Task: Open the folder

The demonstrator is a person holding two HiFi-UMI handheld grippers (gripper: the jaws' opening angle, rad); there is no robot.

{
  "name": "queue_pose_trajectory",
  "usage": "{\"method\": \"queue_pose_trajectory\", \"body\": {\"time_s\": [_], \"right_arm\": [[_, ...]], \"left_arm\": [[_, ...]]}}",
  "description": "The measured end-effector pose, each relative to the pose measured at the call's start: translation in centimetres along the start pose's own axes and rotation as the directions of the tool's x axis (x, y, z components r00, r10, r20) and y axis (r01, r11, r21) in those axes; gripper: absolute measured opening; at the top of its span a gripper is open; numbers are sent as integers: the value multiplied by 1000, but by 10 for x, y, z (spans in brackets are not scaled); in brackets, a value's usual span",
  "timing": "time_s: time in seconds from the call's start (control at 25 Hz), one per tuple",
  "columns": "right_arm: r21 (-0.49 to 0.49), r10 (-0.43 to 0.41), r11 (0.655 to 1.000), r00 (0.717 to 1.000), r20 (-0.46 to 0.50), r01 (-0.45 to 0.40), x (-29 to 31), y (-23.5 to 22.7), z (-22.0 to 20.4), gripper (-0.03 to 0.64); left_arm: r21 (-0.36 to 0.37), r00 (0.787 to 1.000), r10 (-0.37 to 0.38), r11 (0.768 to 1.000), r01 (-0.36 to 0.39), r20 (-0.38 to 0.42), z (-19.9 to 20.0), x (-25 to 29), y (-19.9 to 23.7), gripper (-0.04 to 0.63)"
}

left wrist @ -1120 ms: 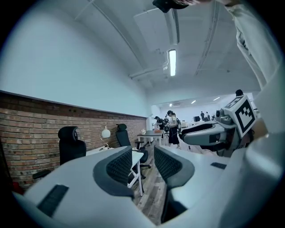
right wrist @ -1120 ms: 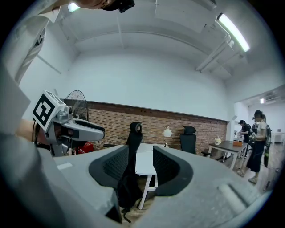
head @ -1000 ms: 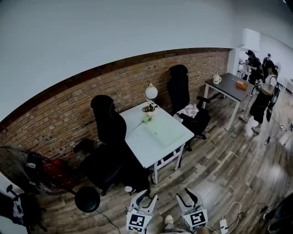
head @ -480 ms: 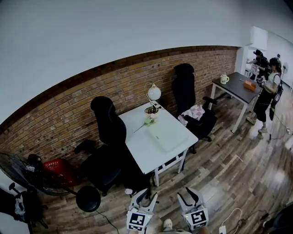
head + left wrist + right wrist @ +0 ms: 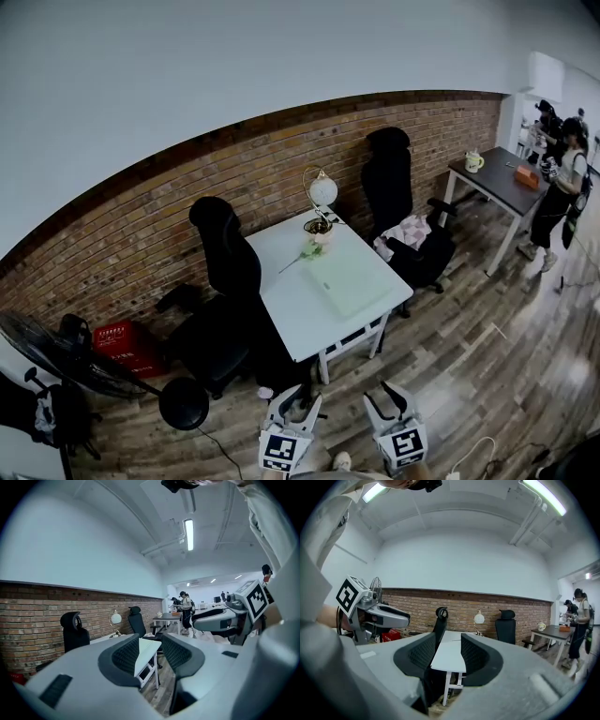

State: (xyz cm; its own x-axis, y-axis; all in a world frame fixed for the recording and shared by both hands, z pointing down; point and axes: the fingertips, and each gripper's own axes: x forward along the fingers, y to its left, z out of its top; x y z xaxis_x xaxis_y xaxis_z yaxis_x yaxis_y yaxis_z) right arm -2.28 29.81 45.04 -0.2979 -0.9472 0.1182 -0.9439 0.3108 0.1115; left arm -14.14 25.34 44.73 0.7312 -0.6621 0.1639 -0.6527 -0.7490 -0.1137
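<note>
Wood floor [image 5: 469, 366] under you, left gripper [image 5: 300, 404] and right gripper [image 5: 386, 403] held low side by side, jaws apart and empty. Pale green folder [image 5: 349, 279] lies shut on the white desk [image 5: 292, 314] by the brick wall [image 5: 141, 234].

folder [image 5: 349, 284] too small to tell whether open or closed

The left gripper [image 5: 150, 638] holds its two fingers [image 5: 123, 657] wide apart, with nothing between them. Through the gap you can see a white tabletop [image 5: 143, 653]. A black chair [image 5: 74, 632] and a round lamp [image 5: 116, 618] stand by the brick wall [image 5: 33, 616]. The right gripper [image 5: 199, 622] is off to the side.
</note>
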Motion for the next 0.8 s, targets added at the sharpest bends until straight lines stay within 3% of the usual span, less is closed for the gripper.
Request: {"method": "queue_pose_trajectory", "body": {"time_s": [0.12, 0.28, 0.44, 0.56, 0.8], "right_arm": [[61, -1, 998, 1000, -24, 3, 4, -7, 3, 172], [-11, 14, 1000, 1000, 15, -14, 9, -18, 0, 172], [-2, 14, 1000, 1000, 12, -14, 14, -24, -1, 172], [4, 16, 1000, 1000, 10, -16, 17, -26, -3, 172], [87, -1, 996, 999, -33, 4, 23, -30, 0, 172]], "left_arm": [[-5, 1000, 10, 1000, -10, -5, 1, 8, 1, 156], [-26, 1000, 20, 999, -20, -14, 4, 16, 0, 156], [-4, 1000, 21, 1000, -21, -10, 5, 22, 1, 156], [-26, 999, 25, 999, -26, -30, 2, 25, 0, 156], [-25, 999, 21, 999, -22, -25, 5, 35, 6, 155]]}}
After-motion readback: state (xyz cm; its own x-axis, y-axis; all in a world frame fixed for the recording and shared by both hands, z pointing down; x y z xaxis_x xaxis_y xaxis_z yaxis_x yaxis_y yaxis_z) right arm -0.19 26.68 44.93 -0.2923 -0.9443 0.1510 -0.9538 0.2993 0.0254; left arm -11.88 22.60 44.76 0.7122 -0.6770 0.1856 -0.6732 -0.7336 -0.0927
